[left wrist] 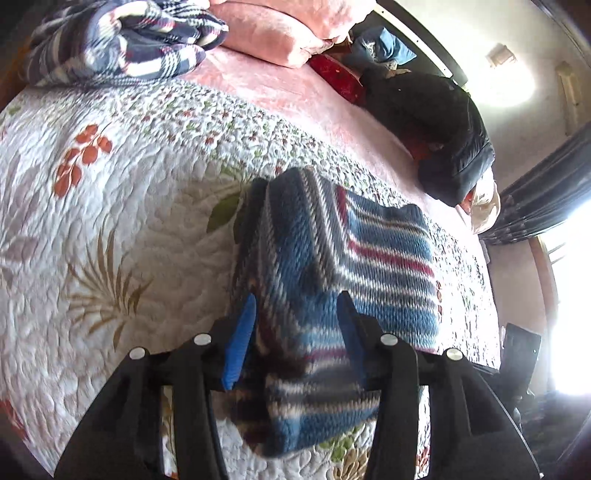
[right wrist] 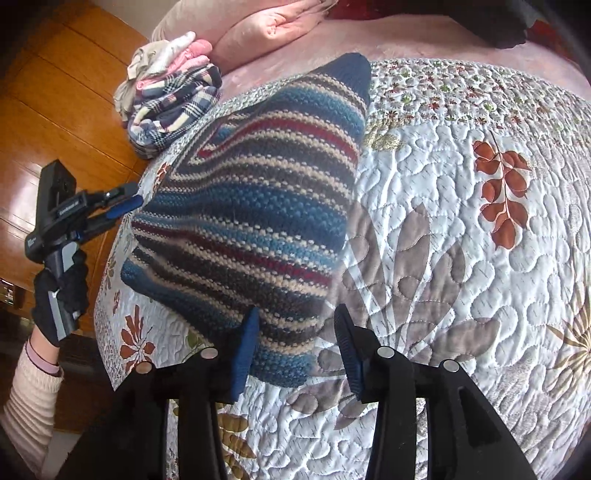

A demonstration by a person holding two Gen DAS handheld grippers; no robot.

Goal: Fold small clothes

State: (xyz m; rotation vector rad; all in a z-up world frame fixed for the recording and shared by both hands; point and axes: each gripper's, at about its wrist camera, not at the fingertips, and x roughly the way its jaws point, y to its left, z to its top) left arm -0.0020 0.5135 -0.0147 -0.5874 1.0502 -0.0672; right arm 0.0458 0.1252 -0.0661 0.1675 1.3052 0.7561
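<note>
The right gripper (right wrist: 295, 350) stood with fingers spread over the near corner of the striped knit (right wrist: 251, 221), not clamped. The left gripper (left wrist: 295, 339) was likewise parted, knit edge between its fingers. The knit lay on the quilt (right wrist: 461, 240) near the bed's left edge; bare quilt stretched right. Farther off lay a plaid pile (right wrist: 173, 107) and pink pillows (right wrist: 258, 29).
</note>
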